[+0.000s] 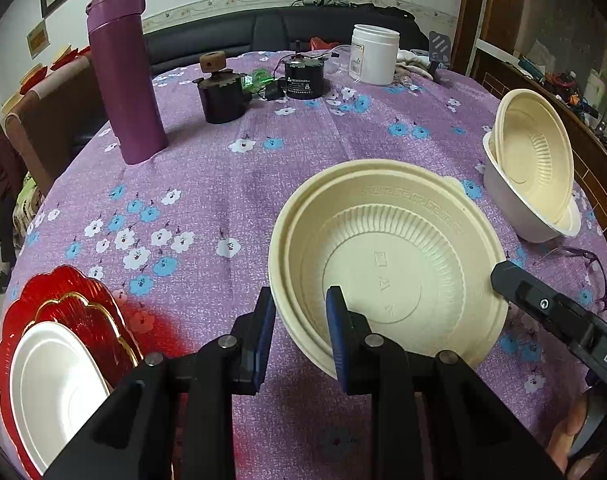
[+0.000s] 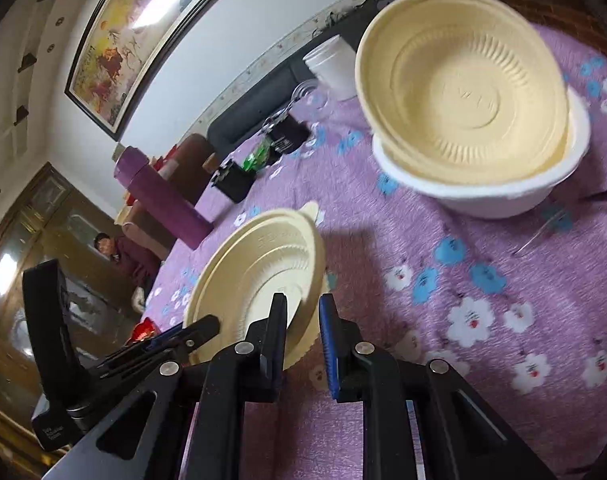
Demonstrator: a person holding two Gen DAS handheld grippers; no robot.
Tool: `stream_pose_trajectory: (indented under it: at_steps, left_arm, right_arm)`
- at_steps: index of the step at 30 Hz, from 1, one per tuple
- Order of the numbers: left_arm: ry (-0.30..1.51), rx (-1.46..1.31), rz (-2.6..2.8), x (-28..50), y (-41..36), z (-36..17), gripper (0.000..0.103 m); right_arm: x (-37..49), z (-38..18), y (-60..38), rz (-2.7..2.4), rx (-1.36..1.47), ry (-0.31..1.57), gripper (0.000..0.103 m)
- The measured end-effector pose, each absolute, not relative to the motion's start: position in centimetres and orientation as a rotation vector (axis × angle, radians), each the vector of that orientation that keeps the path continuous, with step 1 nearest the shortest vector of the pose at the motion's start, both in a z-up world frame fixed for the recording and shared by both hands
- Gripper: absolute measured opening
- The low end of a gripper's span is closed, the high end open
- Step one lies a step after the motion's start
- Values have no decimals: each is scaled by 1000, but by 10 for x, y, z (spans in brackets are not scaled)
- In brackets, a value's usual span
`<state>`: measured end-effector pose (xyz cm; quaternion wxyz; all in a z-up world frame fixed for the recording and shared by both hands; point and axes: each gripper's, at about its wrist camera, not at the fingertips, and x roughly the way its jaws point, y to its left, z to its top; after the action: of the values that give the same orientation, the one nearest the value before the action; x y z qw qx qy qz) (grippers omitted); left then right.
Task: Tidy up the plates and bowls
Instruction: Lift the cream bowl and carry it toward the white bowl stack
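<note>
Blue-padded fingers of the left claw pinch the near rim of the cream plates, two ribbed moulded plates nested together with a key-pattern border; faint raised characters sit in the centre, too soft to read. From the right wrist view, the right claw stands narrow at the opposite edge of the same stack, the rim between its pads, though whether they press on it is unclear. Beneath everything spreads the round tabletop, covered in fuzzy purple cloth printed with white and blue flowers. To the right sits a white bowl with a ribbed cream bowl tilted inside it. At lower left a scalloped red plate with gold trim carries a smooth white plate. A tall matte purple flask stands upright farther back, near a white labelled jar whose print is illegible.
</note>
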<state>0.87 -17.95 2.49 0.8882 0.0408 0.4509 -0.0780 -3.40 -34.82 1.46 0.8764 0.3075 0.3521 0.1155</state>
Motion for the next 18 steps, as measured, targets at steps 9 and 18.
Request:
stream_pose_trajectory:
  at_steps: [9,18]
  left_arm:
    - [872,90,-144,-5,-173,46,25]
    - [797,93,-125,-32,-152,67,25]
  right_arm:
    - [-47,31,-340,277,588,652,18]
    - [-61,47,-325,369,553,579,18]
